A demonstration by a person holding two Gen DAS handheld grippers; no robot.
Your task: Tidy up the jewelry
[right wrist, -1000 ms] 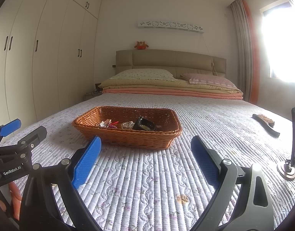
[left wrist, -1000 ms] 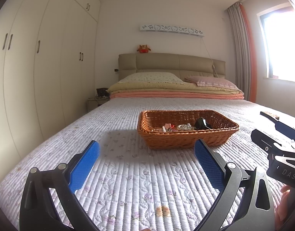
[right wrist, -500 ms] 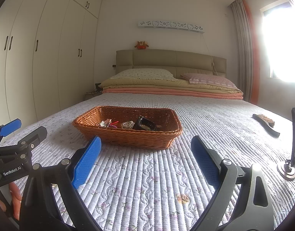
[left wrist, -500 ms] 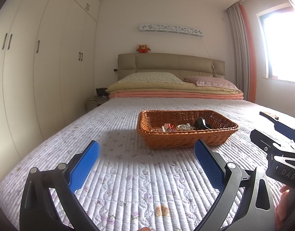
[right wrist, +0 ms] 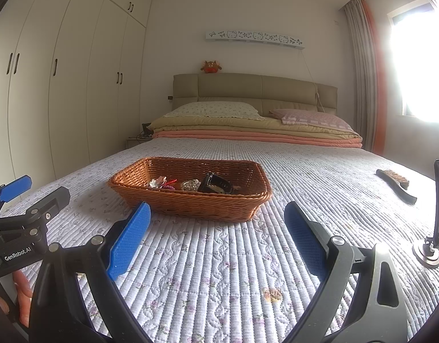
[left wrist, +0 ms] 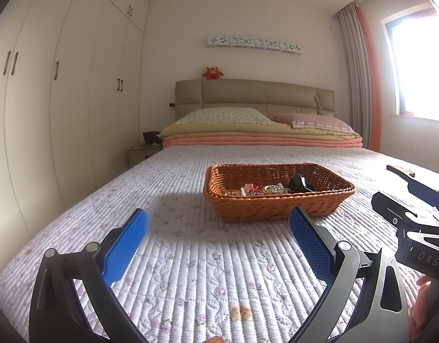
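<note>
Orange-brown woven basket (left wrist: 276,208), white floral quilt (left wrist: 190,271), blue fingers (left wrist: 125,245)

Basket (right wrist: 190,203) trinkets (right wrist: 173,184) perhaps too small

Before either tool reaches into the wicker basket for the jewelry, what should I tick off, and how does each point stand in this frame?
1. Left tool open and empty: ok.
2. Right tool open and empty: ok.
3. Wicker basket flat on the quilt, upright: ok.
4. Path from both tools to the basket free: ok.
5. Jewelry pieces apart enough for a single pick: cannot tell, they sit clustered beside a black item.
6. Destination for sorted pieces in view: not ok.
</note>
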